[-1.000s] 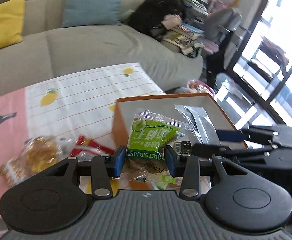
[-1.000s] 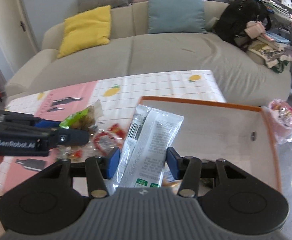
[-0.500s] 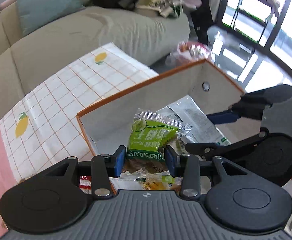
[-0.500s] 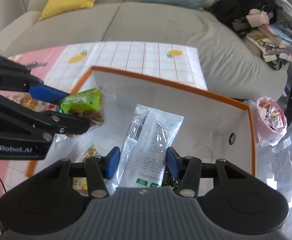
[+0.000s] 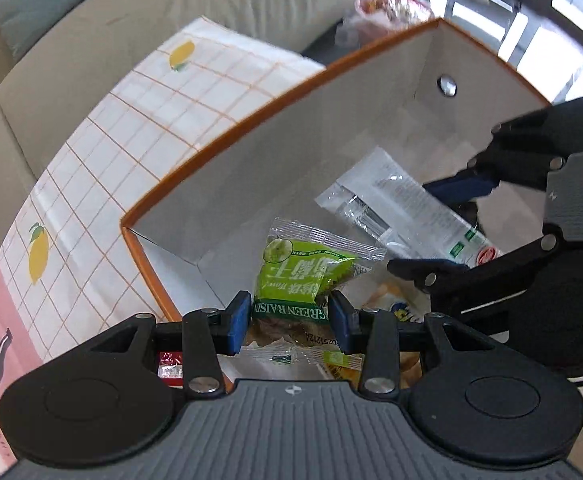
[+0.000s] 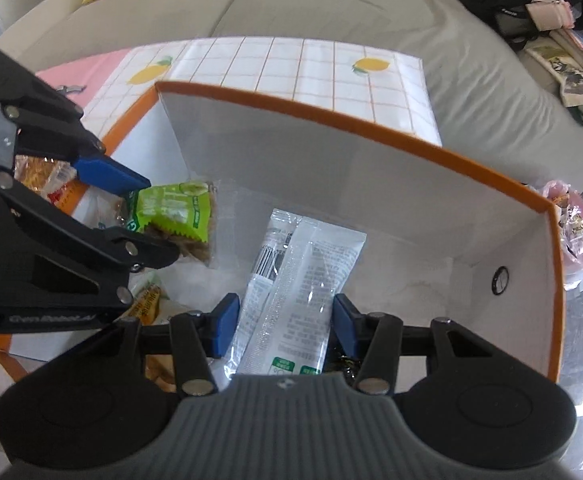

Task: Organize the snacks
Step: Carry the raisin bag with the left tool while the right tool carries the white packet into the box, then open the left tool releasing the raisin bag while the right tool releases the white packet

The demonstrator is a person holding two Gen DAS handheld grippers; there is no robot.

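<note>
Two grippers inside one orange-rimmed storage box point(image 6: 371, 128), both pointing steeply down. The left gripper point(image 5: 289, 316) is clamped on one green raisin packet point(image 5: 303, 276); the right gripper point(image 6: 283, 322) is clamped on one clear white snack packet point(image 6: 303, 280). Both packets hang within the box walls, above its floor. The box's far wall rises ahead of each gripper; bare white floor lies beyond the right gripper's tips toward the corner with the metal eyelet point(image 6: 500, 280). Other packets lie beneath the grippers, too hidden to count. One lemon-print tablecloth point(image 5: 131, 128) extends left of the box.
</note>
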